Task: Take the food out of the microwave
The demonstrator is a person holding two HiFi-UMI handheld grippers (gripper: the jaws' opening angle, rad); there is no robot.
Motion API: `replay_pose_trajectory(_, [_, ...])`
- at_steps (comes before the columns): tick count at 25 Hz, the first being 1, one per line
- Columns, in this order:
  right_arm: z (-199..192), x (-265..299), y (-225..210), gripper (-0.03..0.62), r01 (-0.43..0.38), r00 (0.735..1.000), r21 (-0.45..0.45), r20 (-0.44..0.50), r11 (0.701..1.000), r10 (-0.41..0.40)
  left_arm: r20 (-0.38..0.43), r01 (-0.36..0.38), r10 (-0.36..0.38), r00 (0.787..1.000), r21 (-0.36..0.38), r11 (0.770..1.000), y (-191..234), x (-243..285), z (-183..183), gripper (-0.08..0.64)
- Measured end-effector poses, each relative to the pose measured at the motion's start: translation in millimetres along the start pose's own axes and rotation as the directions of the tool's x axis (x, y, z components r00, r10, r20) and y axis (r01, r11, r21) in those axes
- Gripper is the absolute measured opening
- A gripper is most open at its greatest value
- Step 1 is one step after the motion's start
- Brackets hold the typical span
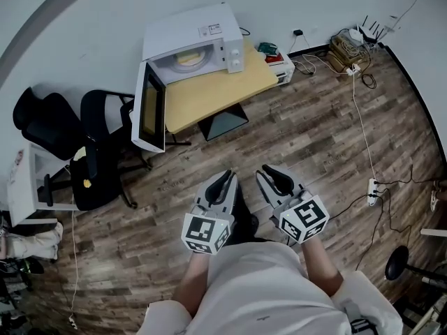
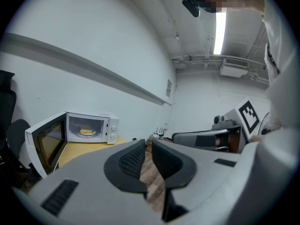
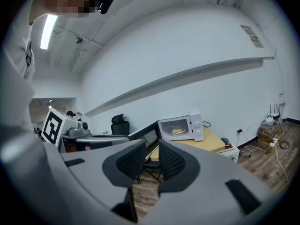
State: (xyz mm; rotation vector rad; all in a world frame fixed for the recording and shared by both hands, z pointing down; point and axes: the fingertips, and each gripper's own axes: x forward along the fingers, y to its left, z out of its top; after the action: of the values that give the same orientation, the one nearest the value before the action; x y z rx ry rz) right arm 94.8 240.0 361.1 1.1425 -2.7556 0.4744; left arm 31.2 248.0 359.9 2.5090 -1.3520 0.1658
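Left hand-held gripper (image 1: 228, 175) closed, empty — right hand-held gripper (image 1: 267, 169) slightly parted, holding nothing — both far from the microwave (image 1: 199, 33).

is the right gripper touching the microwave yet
Apart. The head view shows the right gripper held over the wooden floor near the person's body, with a wide stretch of floor between it and the microwave on the table.

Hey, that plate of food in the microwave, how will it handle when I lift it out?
The plate looks flat and shallow, so probably stiff but hard to pinch. The yellow food seems to lie loose on it and may slide if tilted. Both look small, so likely light.
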Motion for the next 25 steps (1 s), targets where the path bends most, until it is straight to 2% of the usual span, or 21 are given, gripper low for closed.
replay_pose_trajectory(2, [2.4, 9.5, -7.7, 0.122, -0.002, 1.000, 0.004, 0.005, 1.000, 0.002, 0.000, 0.003, -0.003, 1.000, 0.006, 1.000, 7.1, 9.2, 2.8, 0.080])
replay_pose_trajectory(3, [3.6, 14.1, -11.3, 0.132, -0.002, 1.000, 0.006, 0.006, 1.000, 0.002, -0.001, 0.002, -0.002, 1.000, 0.006, 1.000, 11.3, 13.5, 4.0, 0.092])
replay_pose_trajectory(15, [29.8, 73.7, -68.7, 0.130, 0.020, 0.999, 0.016, -0.025, 1.000, -0.020, -0.024, 0.023, -0.023, 0.999, -0.024, 0.999, 63.9, 83.2, 20.4, 0.097])
replay_pose_trajectory(25, [54.2, 121.0, -95.2, 0.127, 0.056, 0.998, -0.005, -0.032, 0.998, -0.056, 0.005, 0.047, -0.047, 0.999, -0.007, 0.999, 109.0, 121.3, 43.8, 0.097])
